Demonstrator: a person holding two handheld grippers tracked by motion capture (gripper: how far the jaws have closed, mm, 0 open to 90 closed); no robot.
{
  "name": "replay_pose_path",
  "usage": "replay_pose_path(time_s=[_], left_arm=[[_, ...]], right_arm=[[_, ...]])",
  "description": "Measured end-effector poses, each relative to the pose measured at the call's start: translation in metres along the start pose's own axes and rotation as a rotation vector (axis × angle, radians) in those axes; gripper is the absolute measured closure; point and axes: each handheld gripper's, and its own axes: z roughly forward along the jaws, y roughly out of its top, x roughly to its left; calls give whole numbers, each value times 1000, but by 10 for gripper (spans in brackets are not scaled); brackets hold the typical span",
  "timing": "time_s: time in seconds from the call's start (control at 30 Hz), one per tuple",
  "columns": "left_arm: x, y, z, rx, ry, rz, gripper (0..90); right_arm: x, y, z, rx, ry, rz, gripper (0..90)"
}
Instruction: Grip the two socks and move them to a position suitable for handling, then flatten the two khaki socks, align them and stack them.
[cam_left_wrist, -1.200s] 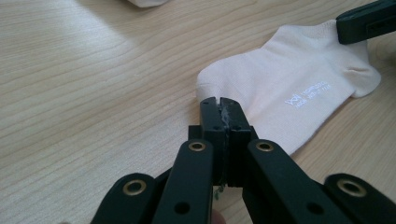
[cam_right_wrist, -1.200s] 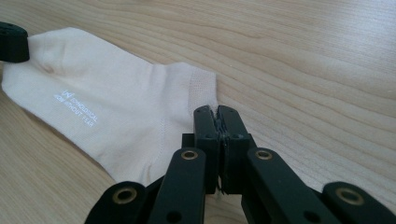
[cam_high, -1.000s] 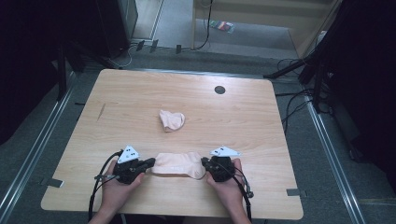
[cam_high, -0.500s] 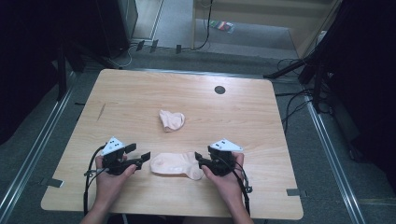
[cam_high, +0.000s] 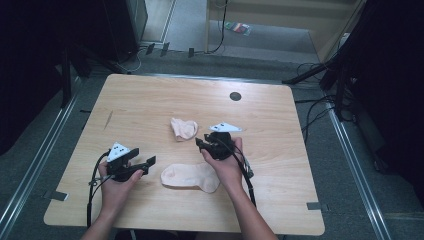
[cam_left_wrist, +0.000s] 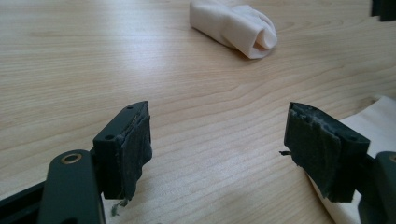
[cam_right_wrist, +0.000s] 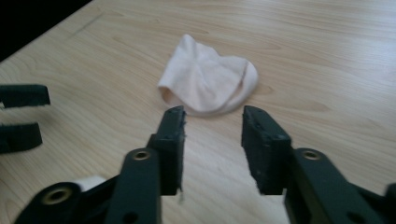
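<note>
high view has the right gripper (cam_high: 202, 145) pulled up off the flat sock (cam_high: 191, 176) and aimed at the crumpled sock (cam_high: 183, 128) further up the table (cam_high: 310, 165), jaws partly apart with nothing between them. in the right gripper view that bunched-up sock (cam_right_wrist: 205, 83) sits just past the jaw tips, not touching, so i'd guess it's lining up for a grab there.

left gripper (cam_high: 145, 162) hangs just left of the flat sock, jaws spread wide and empty. in the left gripper view you can see an edge of the flat sock (cam_left_wrist: 373, 116) right beside its right-hand jaw, with the crumpled one (cam_left_wrist: 236, 28) well off in the distance. it looks parked there, maybe so it's out of the way while staying close enough to pin or lift the flat sock later.

the flat one is laid out smooth near the person's edge of the table, the crumpled one is mid-table, clearly apart from it. my read is they're pairing the two, and the second sock is next up.
</note>
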Motion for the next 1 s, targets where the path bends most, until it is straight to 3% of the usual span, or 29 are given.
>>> replay_pose_path(time_s=[0.07,0.2,0.23,0.27,0.4,0.53,0.67,0.8,0.9,1.0], left_arm=[[0,-1,0,-1,-1,0,244],[-1,-1,1,3,-4,8,249],[-1,-1,1,2,-3,9,249],[-1,-1,1,2,-2,9,251],[-1,-1,1,0,-3,8,253],[0,-1,2,3,-5,1,254],[0,-1,2,3,-6,-1,255],[0,-1,2,2,-5,-3,261],[0,0,2,6,-5,2,266],[0,0,3,6,-3,4,268]], right_arm=[[-4,6,12,8,12,7,684],[-13,22,39,45,-29,-2,742],[-13,22,39,45,-29,-2,742],[-15,29,48,73,-4,24,771],[-14,36,62,109,7,34,778],[-14,41,79,137,-11,54,715],[-17,44,95,145,-54,74,575],[-17,43,107,163,-86,89,522],[-15,42,111,178,-93,75,543],[-9,38,114,193,-141,10,629]])
